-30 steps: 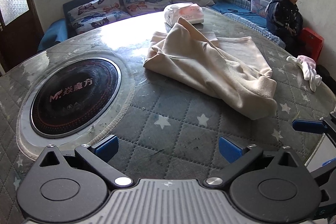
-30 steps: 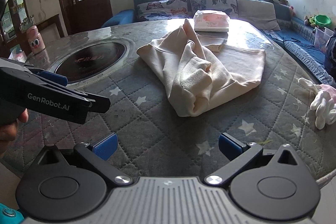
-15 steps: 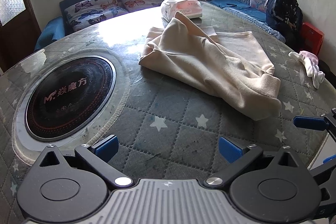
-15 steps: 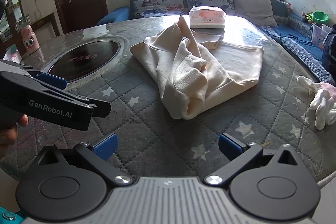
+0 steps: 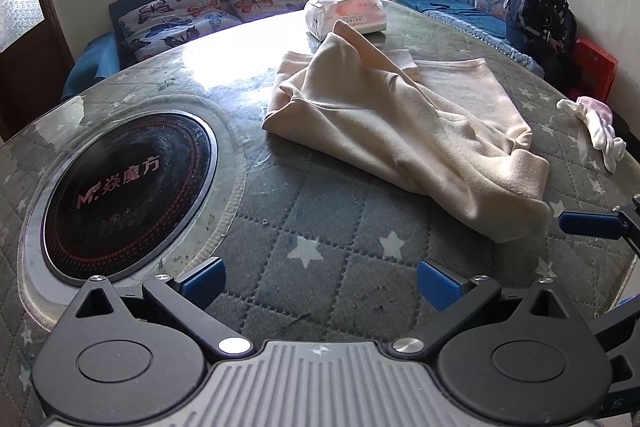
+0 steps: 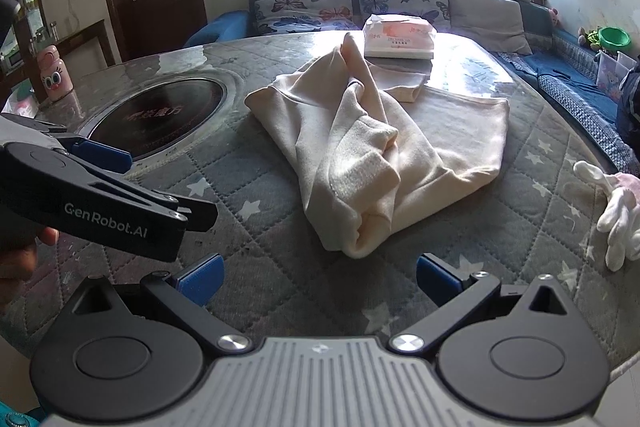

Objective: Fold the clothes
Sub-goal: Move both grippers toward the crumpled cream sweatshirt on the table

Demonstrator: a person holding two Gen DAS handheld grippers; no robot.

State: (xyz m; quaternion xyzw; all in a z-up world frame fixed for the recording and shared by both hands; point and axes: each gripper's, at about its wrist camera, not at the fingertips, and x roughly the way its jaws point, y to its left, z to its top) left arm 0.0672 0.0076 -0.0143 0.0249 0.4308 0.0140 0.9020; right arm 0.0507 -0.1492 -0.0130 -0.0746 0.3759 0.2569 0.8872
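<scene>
Sweater [image 5: 404, 131] sits rumpled at 12 o'clock on counter [image 5: 328, 227]; both claws [image 5: 320, 279] [image 6: 318, 275] spread, empty — I'd pinch edges, not bunched middle.

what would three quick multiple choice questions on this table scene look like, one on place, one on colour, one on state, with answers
1. Where does the tissue pack lie?
A. beyond the cream garment, toward the sofa
B. on the induction cooktop
C. at the near table edge

2. What colour are the pads of the left tool?
A. red
B. blue
C. green

3. What state is the right tool in?
A. shut on the garment
B. shut on a white glove
C. open, holding nothing

Answers: 1 A, the pack sits past the garment's far end, near the butterfly cushions. 2 B, both pads show blue. 3 C, its fingers stand wide apart over bare quilted table cover, short of the garment.
</scene>
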